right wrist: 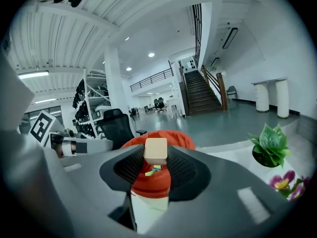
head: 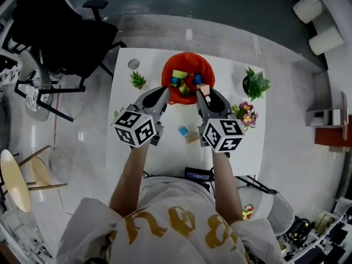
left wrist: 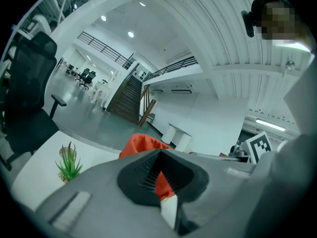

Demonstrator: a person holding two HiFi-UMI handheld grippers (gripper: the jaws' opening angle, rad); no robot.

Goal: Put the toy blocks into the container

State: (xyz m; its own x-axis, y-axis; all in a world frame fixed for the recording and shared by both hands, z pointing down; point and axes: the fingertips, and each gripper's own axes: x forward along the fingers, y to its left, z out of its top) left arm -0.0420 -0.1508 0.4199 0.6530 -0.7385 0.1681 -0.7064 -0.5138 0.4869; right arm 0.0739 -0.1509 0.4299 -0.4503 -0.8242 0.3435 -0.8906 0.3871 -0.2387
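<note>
A red container [head: 187, 73] stands at the far middle of the white table [head: 165, 158], with several coloured blocks inside. My right gripper [head: 204, 92] is at its near right rim, shut on a tan block [head: 203, 88]. In the right gripper view the tan block [right wrist: 155, 150] sits between the pads of the right gripper [right wrist: 155, 156], with the container [right wrist: 174, 136] just beyond. My left gripper [head: 160, 96] hovers at the container's near left rim, shut and holding nothing. The left gripper view shows the left gripper [left wrist: 159, 151] with the container [left wrist: 141, 144] behind it. A blue block [head: 182, 130] and a tan block [head: 191, 138] lie on the table between my hands.
A small spiky plant [head: 137, 80] and a grey disc [head: 133, 64] sit left of the container. A potted plant [head: 254, 84] and flowers [head: 245, 114] stand on the right. A dark device [head: 198, 174] lies at the near edge. A black office chair [head: 60, 32] stands to the left.
</note>
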